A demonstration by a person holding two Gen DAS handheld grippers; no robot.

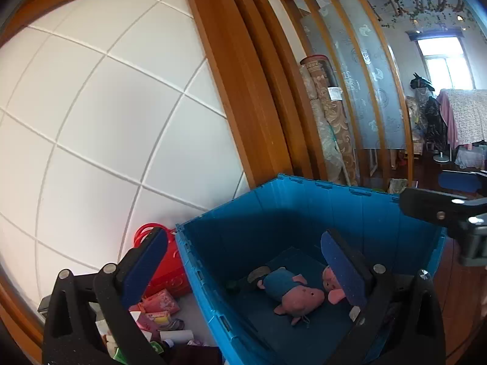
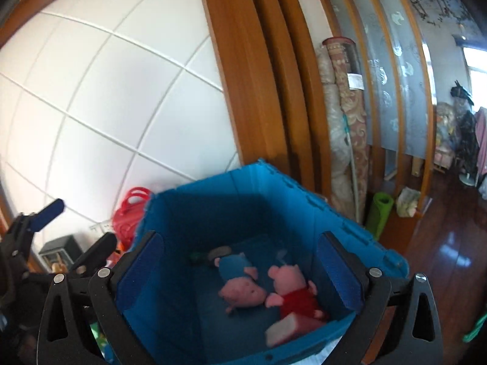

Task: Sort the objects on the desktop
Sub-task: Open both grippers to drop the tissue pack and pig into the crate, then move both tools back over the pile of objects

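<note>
Both claws hang over the blue crate (image 2: pixel 170 213), the left claw (image 1: pixel 243 270) and right claw (image 2: pixel 240 270) each spread wide and holding nothing. On the crate floor lie a pig plush in blue (image 2: pixel 237 276) and, touching it, a pig plush in red (image 2: pixel 292 289), with a pale block (image 2: pixel 286 330) at the near wall. Left of the crate sit small boxes (image 1: pixel 158 307) and a red bag (image 1: pixel 170 261). Behind the crate stand rolled carpets (image 2: pixel 344 127).
</note>
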